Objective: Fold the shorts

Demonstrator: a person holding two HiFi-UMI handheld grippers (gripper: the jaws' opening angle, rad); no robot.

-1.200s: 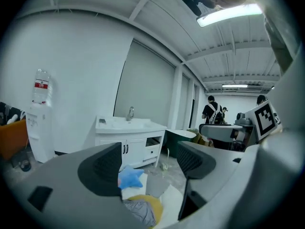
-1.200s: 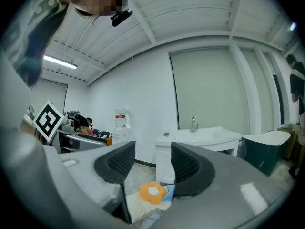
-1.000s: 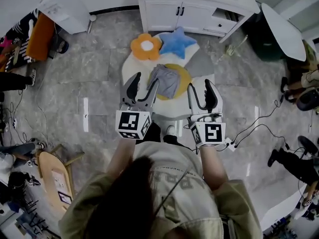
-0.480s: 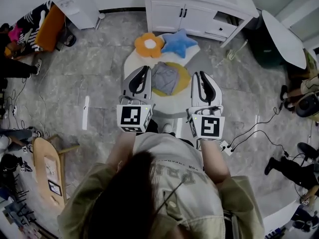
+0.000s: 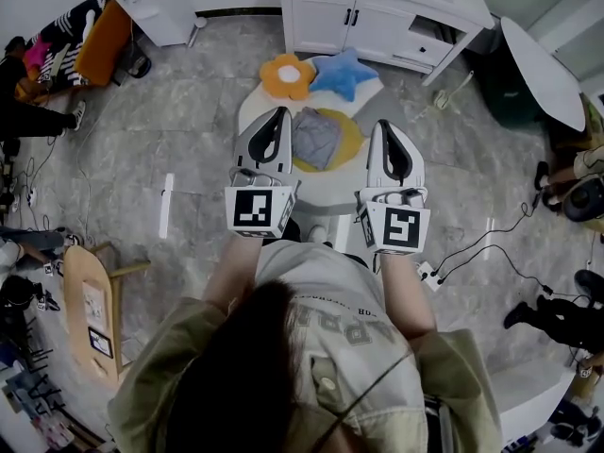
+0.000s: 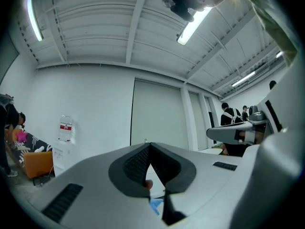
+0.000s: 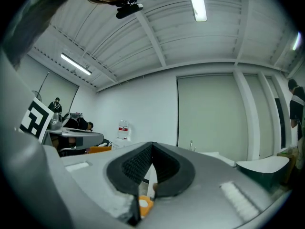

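Observation:
The grey shorts (image 5: 316, 137) lie as a small folded bundle on a yellow mat (image 5: 351, 141) on the round white table (image 5: 326, 194). My left gripper (image 5: 279, 113) hovers beside the shorts' left edge. My right gripper (image 5: 386, 125) hovers to their right, apart from them. Both jaws have just been closing and now stand shut with nothing between them. In the left gripper view the left gripper (image 6: 149, 145) points level at a white wall, pads together. The right gripper (image 7: 152, 145) shows the same in the right gripper view.
An orange flower cushion (image 5: 286, 75) and a blue star cushion (image 5: 342, 72) lie at the table's far side. A white cabinet (image 5: 377, 8) stands behind. A wooden chair (image 5: 90, 314) is at the left, cables (image 5: 472, 253) on the floor right, people at the edges.
Both grippers went from open to shut, empty, and lifted off the table. The shorts stay lying on the mat.

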